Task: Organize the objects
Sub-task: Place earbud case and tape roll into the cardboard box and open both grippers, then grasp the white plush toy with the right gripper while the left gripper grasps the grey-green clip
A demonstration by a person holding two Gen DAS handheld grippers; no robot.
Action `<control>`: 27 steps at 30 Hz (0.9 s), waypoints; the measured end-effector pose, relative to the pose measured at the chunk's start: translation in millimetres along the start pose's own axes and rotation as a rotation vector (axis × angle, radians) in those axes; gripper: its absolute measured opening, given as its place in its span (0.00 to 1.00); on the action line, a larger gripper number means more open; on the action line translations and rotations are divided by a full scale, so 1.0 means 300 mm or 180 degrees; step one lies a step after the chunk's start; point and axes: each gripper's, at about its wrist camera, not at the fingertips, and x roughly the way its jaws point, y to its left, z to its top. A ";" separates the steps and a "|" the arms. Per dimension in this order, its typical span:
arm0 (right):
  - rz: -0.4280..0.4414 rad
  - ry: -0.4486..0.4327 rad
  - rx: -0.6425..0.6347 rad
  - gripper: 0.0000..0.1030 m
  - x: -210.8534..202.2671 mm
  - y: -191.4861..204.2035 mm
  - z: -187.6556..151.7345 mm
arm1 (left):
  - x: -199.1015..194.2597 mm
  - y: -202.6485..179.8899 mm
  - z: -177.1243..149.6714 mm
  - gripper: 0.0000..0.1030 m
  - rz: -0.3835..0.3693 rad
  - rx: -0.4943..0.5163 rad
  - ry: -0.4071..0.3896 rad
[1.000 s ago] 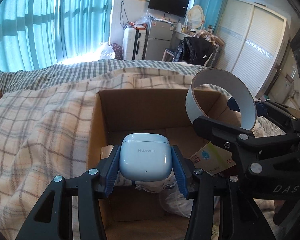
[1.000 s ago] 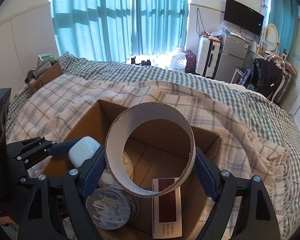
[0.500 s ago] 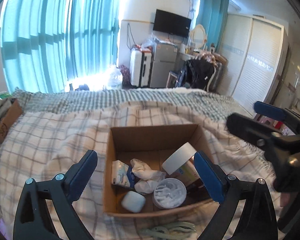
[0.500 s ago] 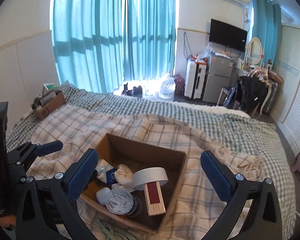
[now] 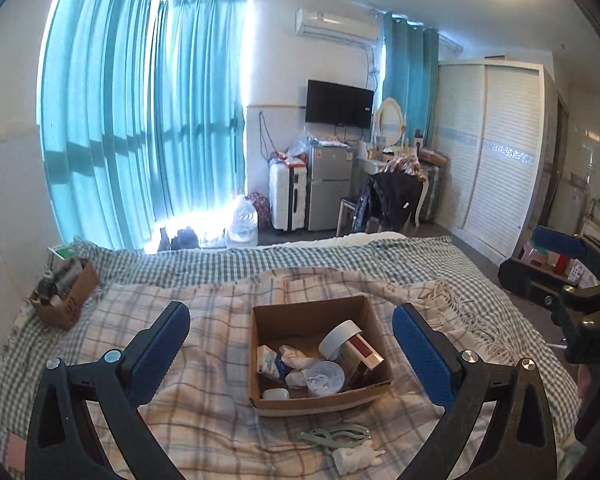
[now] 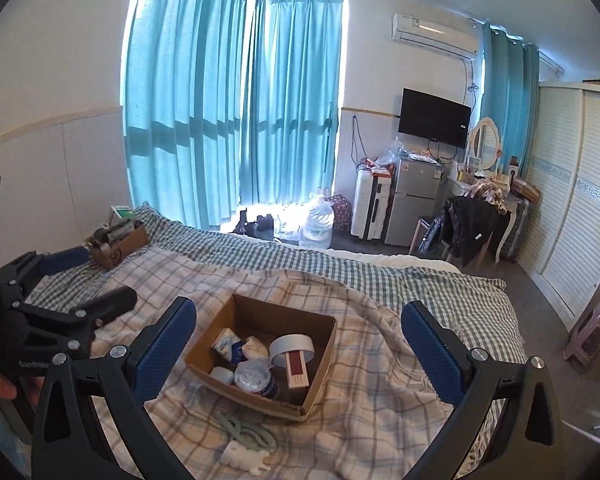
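A cardboard box (image 5: 260, 336) sits on the plaid blanket; it also shows in the right wrist view (image 6: 328, 344). Inside lie a white earbud case (image 5: 276, 393), a tape roll (image 5: 338, 336), a clear round tub (image 5: 325, 374), a red-and-white carton (image 5: 366, 354), a tissue pack (image 5: 266, 360) and crumpled white cloth (image 5: 296, 358). My left gripper (image 5: 291, 344) is open and empty, high above and behind the box. My right gripper (image 6: 298, 340) is open and empty, likewise raised. Green clips (image 5: 334, 436) and a white figurine (image 5: 356, 456) lie in front of the box.
A second small cardboard box (image 5: 66, 300) with clutter sits at the bed's far left corner. Beyond the bed are teal curtains, a suitcase (image 5: 286, 196), a small fridge (image 5: 328, 188), a chair with a black jacket (image 5: 388, 200) and a wardrobe (image 5: 496, 152).
One second ago my left gripper held the earbud case and my right held the tape roll over the box. Both let go; the items now lie in the box. Both grippers pulled up and back.
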 end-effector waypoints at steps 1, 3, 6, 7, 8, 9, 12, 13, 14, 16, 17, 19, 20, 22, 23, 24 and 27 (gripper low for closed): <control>-0.0020 -0.0014 -0.0019 1.00 -0.029 0.004 -0.008 | -0.026 -0.001 -0.006 1.00 -0.0010 0.0019 -0.0025; -0.0085 -0.0022 -0.0054 1.00 -0.069 0.017 -0.027 | -0.063 -0.003 -0.024 1.00 -0.0028 0.0065 -0.0049; -0.0065 -0.0004 -0.0091 1.00 -0.109 0.040 -0.072 | -0.094 -0.007 -0.068 1.00 -0.0017 0.0138 -0.0011; -0.0051 0.0010 -0.0094 1.00 -0.114 0.045 -0.092 | -0.097 -0.009 -0.093 1.00 -0.0010 0.0136 0.0019; -0.0050 0.0022 -0.0096 1.00 -0.117 0.051 -0.110 | -0.097 -0.006 -0.118 1.00 -0.0009 0.0130 0.0047; -0.0060 0.0031 -0.0099 1.00 -0.117 0.056 -0.131 | -0.094 -0.004 -0.147 1.00 -0.0017 0.0121 0.0088; -0.0136 0.0090 -0.0112 1.00 -0.095 0.080 -0.212 | -0.064 0.016 -0.258 1.00 0.0080 -0.0001 0.0198; -0.0143 0.0142 -0.0117 1.00 -0.073 0.085 -0.251 | -0.054 0.024 -0.296 1.00 0.0110 -0.0038 0.0237; -0.0134 0.0183 -0.0112 1.00 -0.052 0.088 -0.282 | -0.040 0.035 -0.331 1.00 0.0117 -0.0084 0.0278; -0.0098 0.0260 -0.0072 1.00 0.002 0.098 -0.364 | -0.006 0.064 -0.416 1.00 0.0147 -0.0263 0.0353; -0.0112 0.0300 -0.0040 1.00 0.031 0.101 -0.400 | 0.012 0.079 -0.450 1.00 0.0162 -0.0348 0.0389; -0.0114 0.0421 0.0014 1.00 0.105 0.106 -0.476 | 0.059 0.103 -0.528 1.00 0.0297 -0.0460 0.0469; -0.0092 0.0479 0.0031 1.00 0.139 0.110 -0.510 | 0.080 0.111 -0.556 1.00 0.0390 -0.0475 0.0502; -0.0128 0.0623 -0.0007 1.00 0.218 0.127 -0.574 | 0.135 0.123 -0.614 1.00 0.0494 -0.0498 0.0596; -0.0132 0.0669 -0.0047 1.00 0.245 0.138 -0.601 | 0.160 0.126 -0.639 1.00 0.0528 -0.0482 0.0639; -0.0123 0.0718 -0.0081 1.00 0.272 0.149 -0.624 | 0.178 0.128 -0.657 1.00 0.0534 -0.0460 0.0664; -0.0078 0.0896 -0.0080 1.00 0.361 0.178 -0.689 | 0.218 0.126 -0.713 1.00 0.0599 -0.0384 0.0761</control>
